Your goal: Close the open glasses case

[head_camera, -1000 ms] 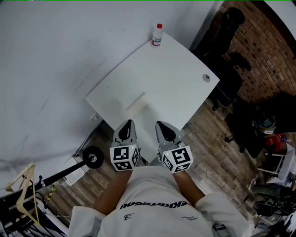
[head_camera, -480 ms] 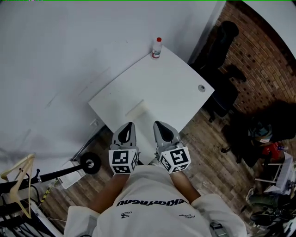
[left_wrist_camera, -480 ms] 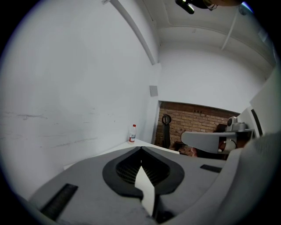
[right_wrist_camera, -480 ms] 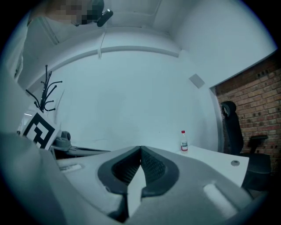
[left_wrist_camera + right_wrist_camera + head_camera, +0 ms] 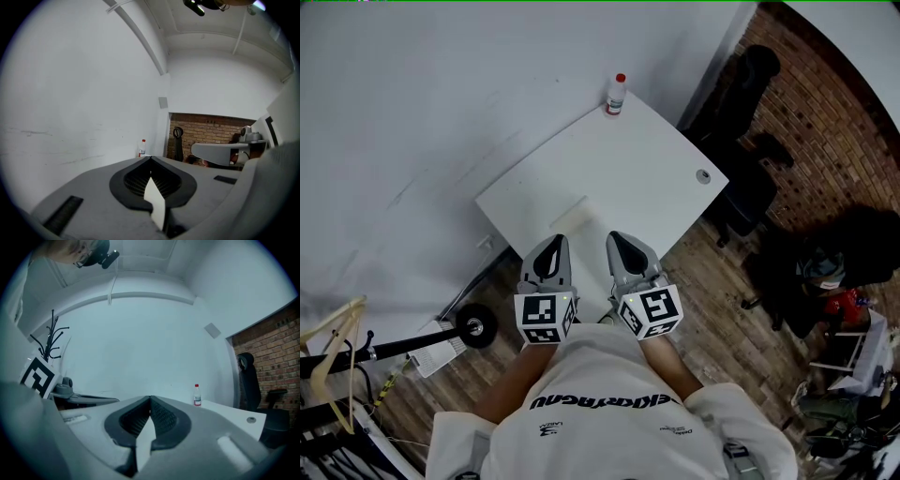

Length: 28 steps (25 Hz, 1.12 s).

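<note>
on the white table (image 5: 628, 164), toward its left edge, one pale oblong thing is seen lying flat: the glasses case (image 5: 570, 214). it is too faint against the top for it to be told whether its lid is up or down. at the table's far corner one small bottle (image 5: 617, 95) with a red cap is stood upright, well apart from the case. near the table's right corner one round grommet (image 5: 703, 175) is set into the top.

over the table's near edge two grippers are held side by side, apart from each other. the left gripper (image 5: 549, 253) is pointed toward the case, with bare table top between them. its jaws are seen in the left gripper view to be pressed together at the tips, closed on themselves. the right gripper (image 5: 623, 248) is held just beside it, and its jaws are likewise seen in the right gripper view to be brought together with their tips touching. one marker cube is carried at the rear of each.

beyond the table's right side one black office chair (image 5: 741, 103) is stood against a brick wall (image 5: 834, 112). below the table's left edge one black wheel (image 5: 474, 326) is seen on the wooden floor (image 5: 722, 272), and farther left one wooden coat hanger (image 5: 333, 361) is hung.
</note>
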Each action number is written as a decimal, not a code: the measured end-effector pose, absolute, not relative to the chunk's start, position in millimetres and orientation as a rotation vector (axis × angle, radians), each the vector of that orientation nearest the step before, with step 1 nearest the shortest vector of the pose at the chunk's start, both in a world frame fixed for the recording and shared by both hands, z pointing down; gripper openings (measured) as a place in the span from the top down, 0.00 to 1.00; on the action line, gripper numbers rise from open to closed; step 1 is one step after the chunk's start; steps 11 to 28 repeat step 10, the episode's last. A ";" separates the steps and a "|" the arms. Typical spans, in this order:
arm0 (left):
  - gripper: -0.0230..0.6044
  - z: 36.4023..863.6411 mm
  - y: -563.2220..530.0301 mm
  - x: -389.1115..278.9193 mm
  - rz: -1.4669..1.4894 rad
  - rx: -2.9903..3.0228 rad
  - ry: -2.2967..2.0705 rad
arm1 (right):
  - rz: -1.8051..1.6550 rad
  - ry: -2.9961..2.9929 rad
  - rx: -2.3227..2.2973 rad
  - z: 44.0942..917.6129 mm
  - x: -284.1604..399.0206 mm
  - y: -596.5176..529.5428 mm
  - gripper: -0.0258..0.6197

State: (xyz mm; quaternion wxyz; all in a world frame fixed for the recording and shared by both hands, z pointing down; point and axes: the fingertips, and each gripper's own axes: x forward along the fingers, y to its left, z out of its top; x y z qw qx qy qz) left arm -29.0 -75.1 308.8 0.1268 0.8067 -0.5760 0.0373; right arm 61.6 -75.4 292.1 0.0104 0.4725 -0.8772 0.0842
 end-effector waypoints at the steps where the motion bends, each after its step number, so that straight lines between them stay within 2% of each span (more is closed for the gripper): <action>1: 0.97 306.1 -75.6 -28.7 0.108 2.355 -1.680 | 0.260 -2.739 1.478 290.7 61.8 -76.0 0.96; 28: 0.97 305.4 -80.5 -28.6 0.090 2.370 -1.684 | 0.245 -2.733 1.474 292.3 58.8 -85.2 0.96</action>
